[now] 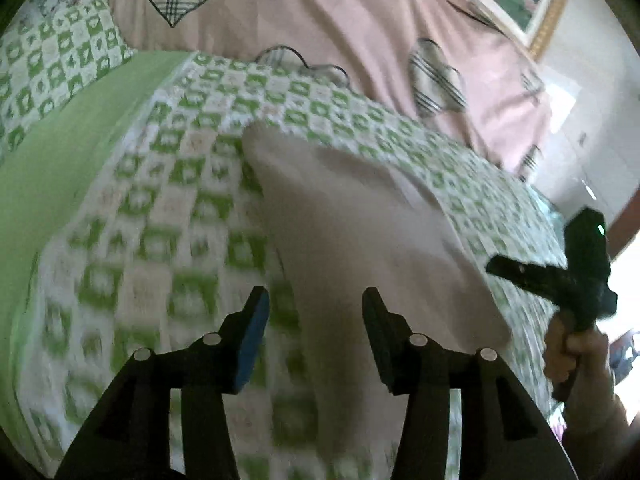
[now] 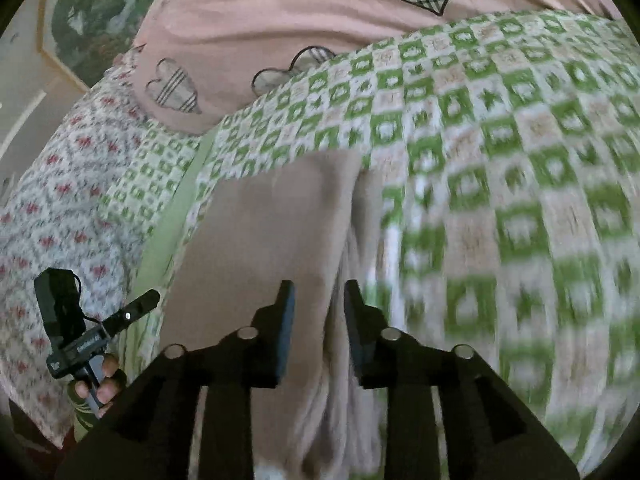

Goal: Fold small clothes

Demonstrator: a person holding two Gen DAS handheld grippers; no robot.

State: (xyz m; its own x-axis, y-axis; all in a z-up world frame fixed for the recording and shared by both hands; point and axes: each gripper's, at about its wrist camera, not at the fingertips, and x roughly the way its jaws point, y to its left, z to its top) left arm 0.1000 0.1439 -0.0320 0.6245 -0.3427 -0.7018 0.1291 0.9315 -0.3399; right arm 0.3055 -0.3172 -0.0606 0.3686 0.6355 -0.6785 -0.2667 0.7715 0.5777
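Showing only in the right wrist view, garment point(image 2: 260, 248) fold ridges point(image 2: 352, 280).

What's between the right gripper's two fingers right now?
In the right wrist view, the beige garment runs through the gap of the right gripper, its folded edge between the fingers. They are apart, not closed on it.

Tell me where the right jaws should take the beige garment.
Grip the beige garment at its long right-hand folded edge, straight ahead of the open right gripper; that raised ridge already runs between the jaws, so coming down from above looks best.
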